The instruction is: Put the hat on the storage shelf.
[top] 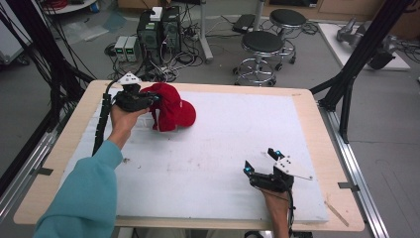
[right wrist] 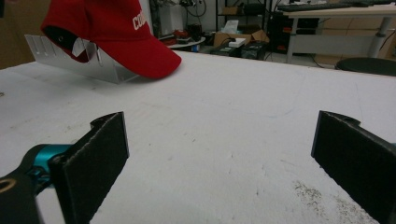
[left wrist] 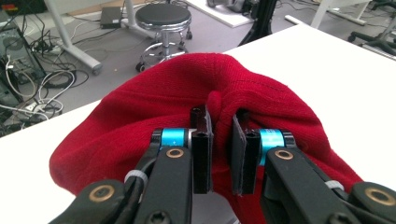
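Note:
A red cap (top: pixel 171 111) with white lettering on its front is at the far left of the white mat, its brim pointing right. My left gripper (top: pixel 153 99) is at its left side, shut on a pinched fold of the red crown (left wrist: pixel 187 88); the fabric bunches between the two pads (left wrist: pixel 219 116). In the right gripper view the cap (right wrist: pixel 112 32) hangs tilted over a clear plastic stand (right wrist: pixel 93 63), and I cannot tell whether they touch. My right gripper (top: pixel 260 161) rests near the front right of the mat, jaws wide open (right wrist: pixel 219 126) with nothing between them.
The white mat (top: pixel 223 144) covers a wooden table (top: pixel 317 124). Two black stools (top: pixel 261 47) and computer towers (top: pixel 158 27) with cables stand on the floor beyond the far edge. Black frame posts (top: pixel 356 54) rise at the right.

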`<state>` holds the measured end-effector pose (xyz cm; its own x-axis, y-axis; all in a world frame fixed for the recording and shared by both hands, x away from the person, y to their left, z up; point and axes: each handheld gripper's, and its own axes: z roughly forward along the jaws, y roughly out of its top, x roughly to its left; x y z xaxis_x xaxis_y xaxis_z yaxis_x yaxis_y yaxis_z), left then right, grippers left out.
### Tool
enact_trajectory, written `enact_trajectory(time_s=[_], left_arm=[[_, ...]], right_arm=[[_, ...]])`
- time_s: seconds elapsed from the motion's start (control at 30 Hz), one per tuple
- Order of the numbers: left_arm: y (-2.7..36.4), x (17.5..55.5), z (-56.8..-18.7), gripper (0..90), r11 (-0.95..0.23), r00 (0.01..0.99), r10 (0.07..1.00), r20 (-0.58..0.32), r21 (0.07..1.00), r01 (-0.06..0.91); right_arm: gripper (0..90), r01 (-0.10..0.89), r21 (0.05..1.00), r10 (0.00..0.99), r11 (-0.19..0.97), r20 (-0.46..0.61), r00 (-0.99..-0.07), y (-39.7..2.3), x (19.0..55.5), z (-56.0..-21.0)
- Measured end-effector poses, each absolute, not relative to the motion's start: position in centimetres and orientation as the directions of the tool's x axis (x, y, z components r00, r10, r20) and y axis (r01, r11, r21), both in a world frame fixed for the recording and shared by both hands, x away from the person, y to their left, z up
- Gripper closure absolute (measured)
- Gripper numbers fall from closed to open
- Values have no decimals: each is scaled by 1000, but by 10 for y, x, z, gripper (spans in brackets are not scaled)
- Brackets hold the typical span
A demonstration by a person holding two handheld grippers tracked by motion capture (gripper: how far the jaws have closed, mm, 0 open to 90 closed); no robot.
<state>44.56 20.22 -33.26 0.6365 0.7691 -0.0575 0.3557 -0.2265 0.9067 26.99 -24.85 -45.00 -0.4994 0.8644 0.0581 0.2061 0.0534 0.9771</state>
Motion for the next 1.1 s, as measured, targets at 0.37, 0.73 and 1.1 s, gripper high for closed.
enact_trajectory(time_s=[0.37,0.73,1.1], left_arm=[[200,439,-307,803,-243,670,742,-23,922,301],[200,432,-280,804,-219,703,710,-33,939,265],[197,402,-258,802,-256,772,635,-24,937,239]], right_arm=[[29,205,977,864,52,59,-501,-249,270,-450],[29,209,977,864,50,63,-500,-249,270,-450],[29,228,973,862,30,90,-499,-251,272,-449]])
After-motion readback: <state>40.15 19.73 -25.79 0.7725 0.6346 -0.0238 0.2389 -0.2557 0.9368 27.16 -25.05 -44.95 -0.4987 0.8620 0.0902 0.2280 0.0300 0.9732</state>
